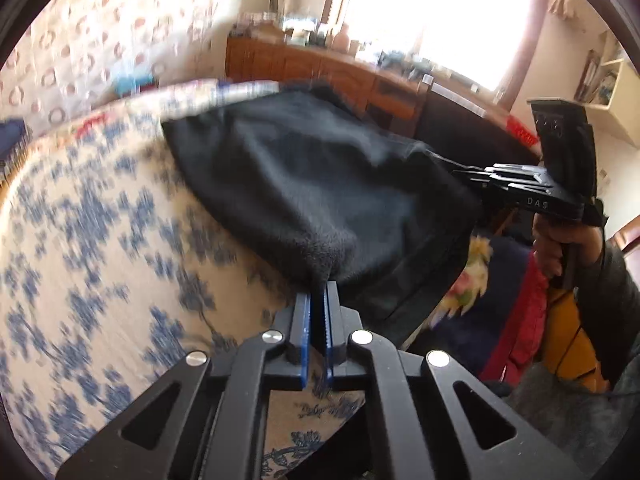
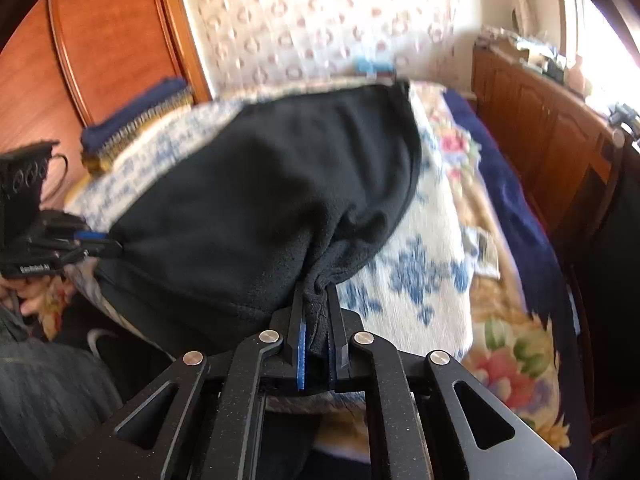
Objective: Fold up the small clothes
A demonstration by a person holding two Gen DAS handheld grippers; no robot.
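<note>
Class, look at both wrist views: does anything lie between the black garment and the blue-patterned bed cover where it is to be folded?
Nothing visible does. The black garment hangs over the bed cover, pinched at its near edge by the left gripper and the right gripper. The cover around it shows only its own print.

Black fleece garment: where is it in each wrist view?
Left wrist: black fleece garment centre, near edge pinched by left gripper.
Right wrist: centre-left, near edge pinched by right gripper.
Shared landmark: blue-and-white floral bedcover beneath it.
</note>
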